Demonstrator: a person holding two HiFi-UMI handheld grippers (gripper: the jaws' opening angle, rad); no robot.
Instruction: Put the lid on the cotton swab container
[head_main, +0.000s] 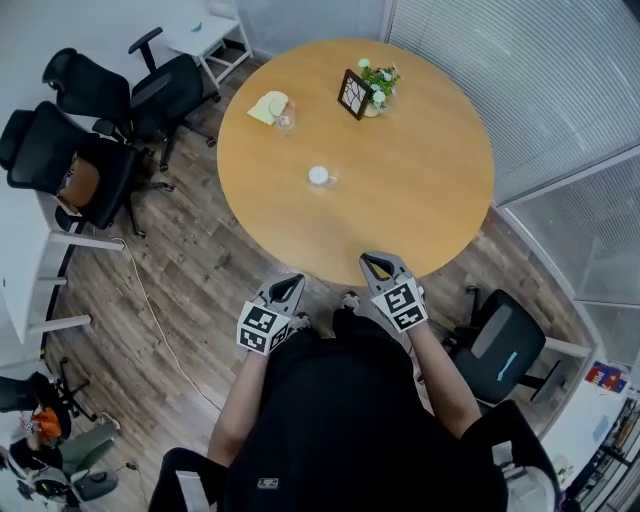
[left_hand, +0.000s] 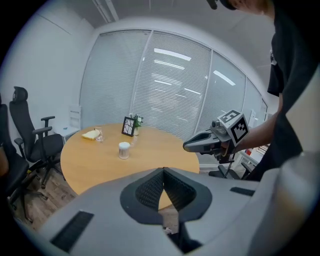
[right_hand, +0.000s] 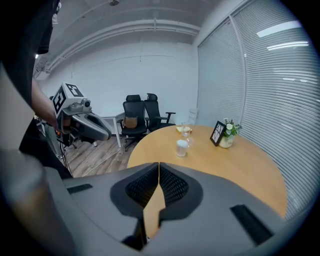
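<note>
The cotton swab container (head_main: 318, 176), a small white round tub, stands near the middle of the round wooden table (head_main: 420, 190). A small clear piece (head_main: 333, 178) lies close on its right; I cannot tell if it is the lid. The tub also shows in the left gripper view (left_hand: 123, 150) and the right gripper view (right_hand: 181, 148). Both grippers hang at the table's near edge, far from the tub. My left gripper (head_main: 291, 284) (left_hand: 163, 171) is shut and holds nothing. My right gripper (head_main: 376, 262) (right_hand: 159, 165) is likewise shut with nothing in it.
A drinking glass (head_main: 286, 120) and a yellow cloth (head_main: 268, 106) lie at the table's far left. A black picture frame (head_main: 353, 94) and a small flower pot (head_main: 378, 88) stand at the back. Black office chairs (head_main: 90, 150) crowd the left, another chair (head_main: 500, 345) the right.
</note>
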